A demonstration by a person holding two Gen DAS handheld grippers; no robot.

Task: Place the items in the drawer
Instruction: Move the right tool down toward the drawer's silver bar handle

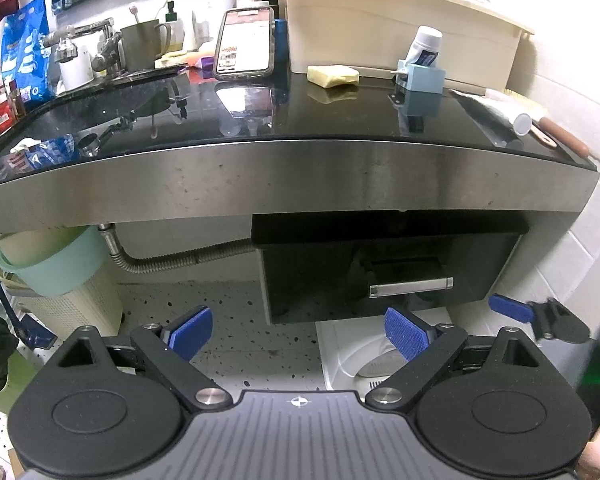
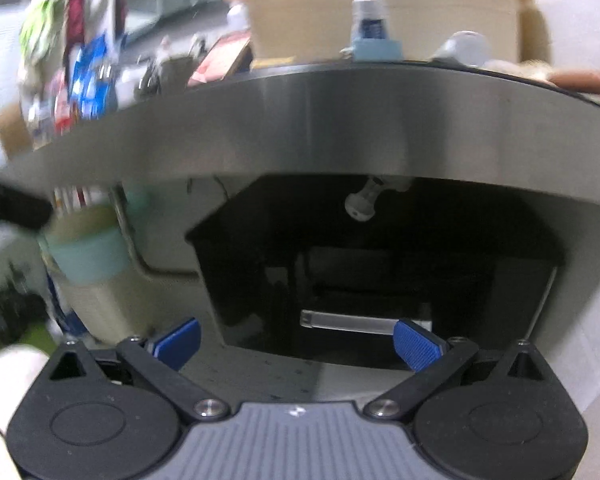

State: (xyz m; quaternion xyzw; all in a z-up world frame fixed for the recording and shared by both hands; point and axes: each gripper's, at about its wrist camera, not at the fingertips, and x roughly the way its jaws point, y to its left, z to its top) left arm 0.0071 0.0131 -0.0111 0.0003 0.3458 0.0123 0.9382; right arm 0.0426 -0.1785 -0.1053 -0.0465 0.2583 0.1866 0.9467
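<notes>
Your left hand-held gripper (image 1: 298, 332) hangs back below the worktop (image 1: 284, 120), jaws spread and empty — it leaves room. The items, among them soap (image 1: 333, 75) and a toothpaste tube (image 1: 496, 110), wait on top. The drawer (image 1: 388, 276) looks shut, so your right hand-held gripper (image 2: 298, 346), jaws wide, lines up on the handle (image 2: 346, 322) — likely to pull first.
</notes>
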